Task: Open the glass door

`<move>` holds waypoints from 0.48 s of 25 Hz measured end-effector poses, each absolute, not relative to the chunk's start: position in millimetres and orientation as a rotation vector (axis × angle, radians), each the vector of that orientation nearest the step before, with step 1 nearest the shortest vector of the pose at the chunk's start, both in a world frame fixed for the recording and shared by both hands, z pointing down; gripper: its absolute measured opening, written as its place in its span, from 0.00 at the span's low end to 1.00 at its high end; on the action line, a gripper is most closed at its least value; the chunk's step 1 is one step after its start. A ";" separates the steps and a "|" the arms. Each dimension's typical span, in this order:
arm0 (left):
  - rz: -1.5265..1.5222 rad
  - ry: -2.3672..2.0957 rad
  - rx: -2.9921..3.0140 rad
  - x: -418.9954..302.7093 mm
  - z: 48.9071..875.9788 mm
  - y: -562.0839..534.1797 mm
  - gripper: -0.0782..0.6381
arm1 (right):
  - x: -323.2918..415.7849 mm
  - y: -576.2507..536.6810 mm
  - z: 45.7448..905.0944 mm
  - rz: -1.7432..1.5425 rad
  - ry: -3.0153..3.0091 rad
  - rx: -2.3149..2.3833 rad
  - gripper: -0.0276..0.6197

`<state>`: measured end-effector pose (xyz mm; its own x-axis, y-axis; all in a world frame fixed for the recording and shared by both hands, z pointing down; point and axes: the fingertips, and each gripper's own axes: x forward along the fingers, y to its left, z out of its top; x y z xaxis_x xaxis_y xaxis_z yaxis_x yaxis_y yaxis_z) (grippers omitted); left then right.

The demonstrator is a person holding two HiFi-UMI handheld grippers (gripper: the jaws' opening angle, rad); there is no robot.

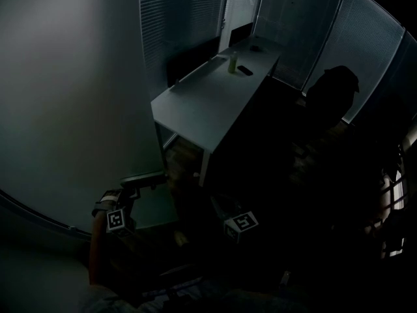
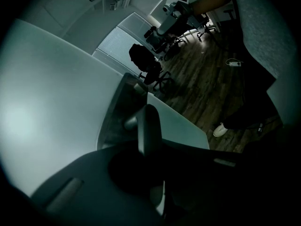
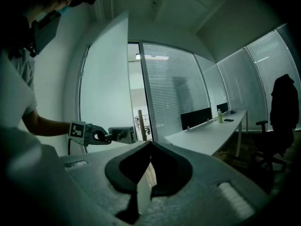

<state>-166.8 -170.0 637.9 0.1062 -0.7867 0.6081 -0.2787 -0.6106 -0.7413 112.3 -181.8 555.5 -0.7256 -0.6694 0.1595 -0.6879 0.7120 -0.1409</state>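
Dim office rm, lit mostly from outside. The glass door (image 3: 106, 86) is frosted, at the rm's left side, and stands partly open; its free edge is clear of the frame, w/ a brighter space showing through the gap.

L tool (image 3: 101, 135) is clamped shut on the door handle (image 3: 121, 134). In the left gripper view the handle's grey lever (image 2: 149, 126) sticks up from between the closed jaws, right against the pale door panel. R tool (image 3: 150, 145) is well back from the door, pointing roughly level toward it, jaws together w/ nothing in them.

Past the door a long white bench (image 1: 208, 100) runs along a wall of glass panels w/ closed blinds (image 3: 169, 84). A low black divider screen (image 3: 196, 117) stands along its far side. Near the far end are a small bottle (image 1: 232, 62) and, just beside it, a flat dark item (image 1: 245, 70), too small to ID.

On the bench's right is an office chair (image 3: 281, 112) w/ dark clothing hung over its back. Floor (image 2: 202, 79) is dark wood planks.
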 end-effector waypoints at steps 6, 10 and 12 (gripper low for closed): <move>-1.507 0.995 -1.954 -159.6 636.3 -148.7 0.13 | 118.6 -150.3 553.3 0.301 -2.819 1.132 0.04; -1.476 0.971 -1.952 -155.1 636.5 -125.9 0.14 | 123.9 -122.2 552.1 0.294 -2.813 1.138 0.04; -1.470 0.954 -1.956 -152.9 635.9 -114.4 0.14 | 126.1 -108.4 550.0 0.292 -2.815 1.142 0.04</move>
<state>-152.9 -114.4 635.9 0.1676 -0.7817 0.6007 -0.2301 -0.6235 -0.7472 126.1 -108.4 550.0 -0.7165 -0.6802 0.1547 -0.6975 0.7022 -0.1426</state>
